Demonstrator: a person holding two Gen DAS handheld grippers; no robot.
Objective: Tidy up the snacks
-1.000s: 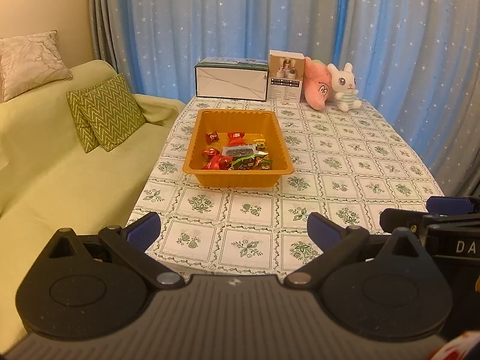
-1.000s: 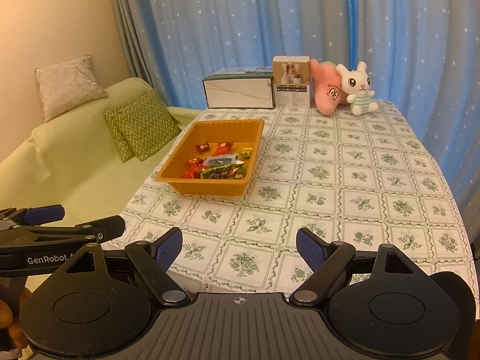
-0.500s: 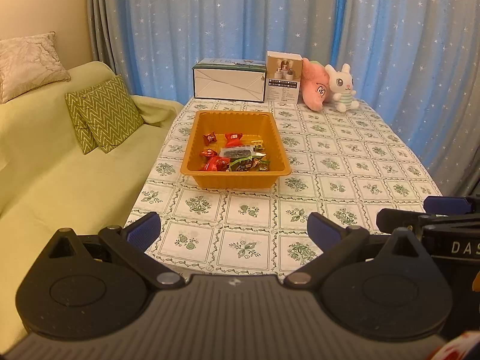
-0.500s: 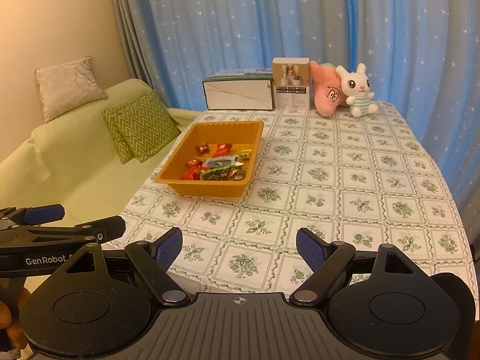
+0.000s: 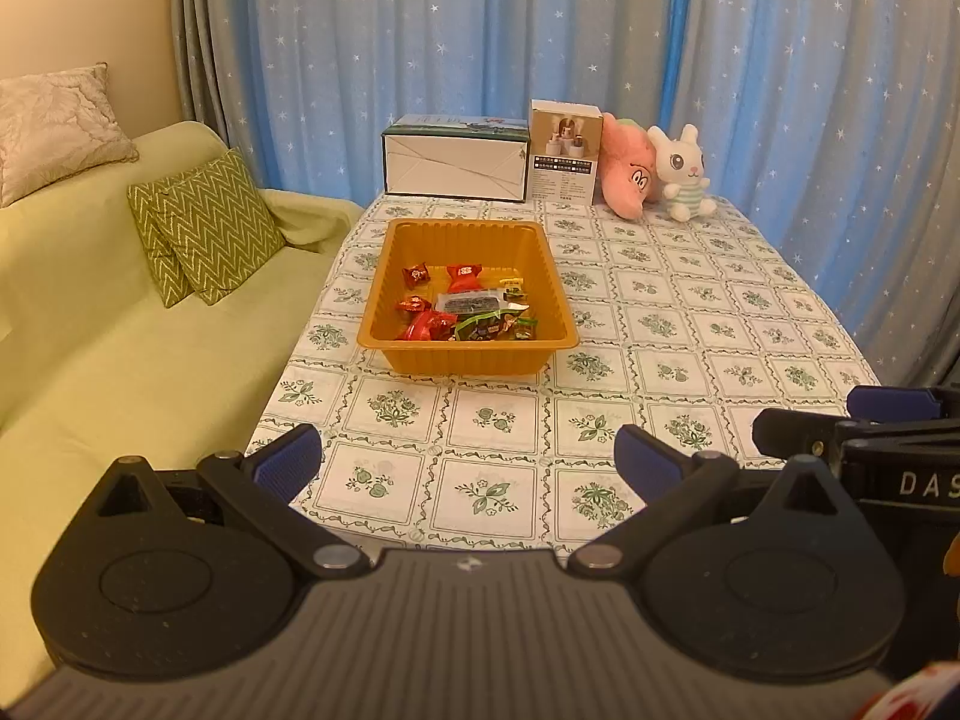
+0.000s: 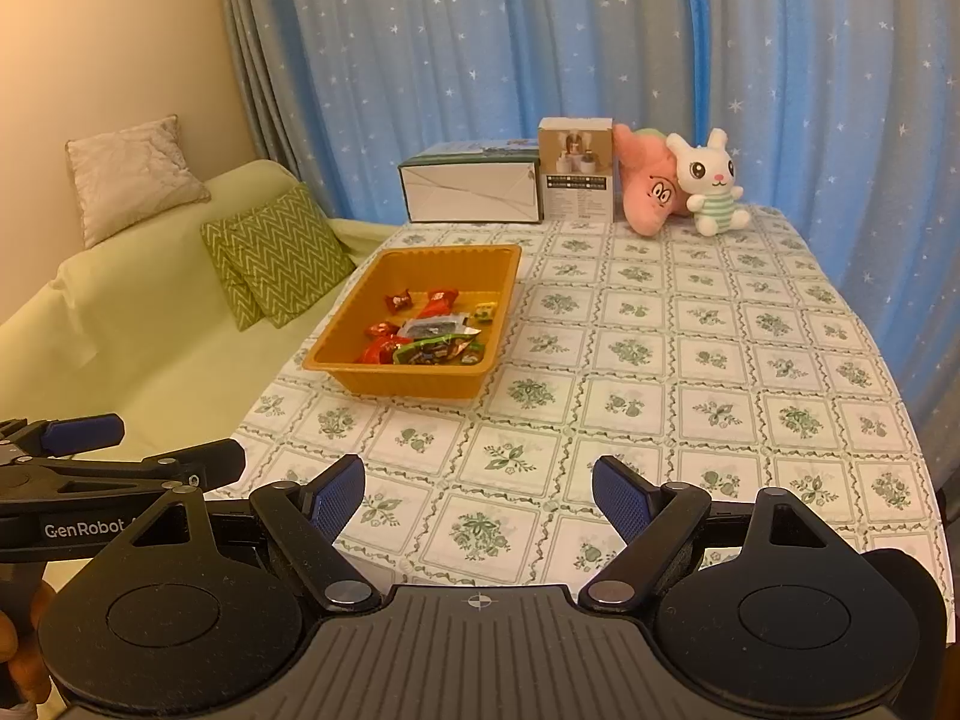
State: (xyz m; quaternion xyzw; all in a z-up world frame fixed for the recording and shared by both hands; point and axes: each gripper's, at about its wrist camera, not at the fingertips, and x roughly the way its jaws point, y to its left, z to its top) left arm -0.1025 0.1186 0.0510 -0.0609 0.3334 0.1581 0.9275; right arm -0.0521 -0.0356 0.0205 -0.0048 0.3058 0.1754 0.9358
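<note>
An orange plastic tray [image 5: 468, 227] [image 6: 354, 303] sits on the left part of the table and holds several wrapped snacks [image 5: 468, 312] [image 6: 429, 333], red, green and grey. My left gripper [image 5: 468, 459] is open and empty above the table's near edge, well short of the tray. My right gripper [image 6: 479, 489] is open and empty, also at the near edge, to the right of the left one. Each gripper shows at the side of the other's view.
The table has a green floral cloth [image 5: 690, 324]. At its far end stand a white box [image 5: 455, 159], a small carton [image 5: 565, 153], a pink plush [image 5: 627, 171] and a white bunny plush [image 5: 681, 171]. A green sofa with cushions [image 5: 204, 228] lies left. Blue curtains hang behind.
Both grippers have drawn back slightly from the table; the tray looks a little farther away. Both stay open and empty.
</note>
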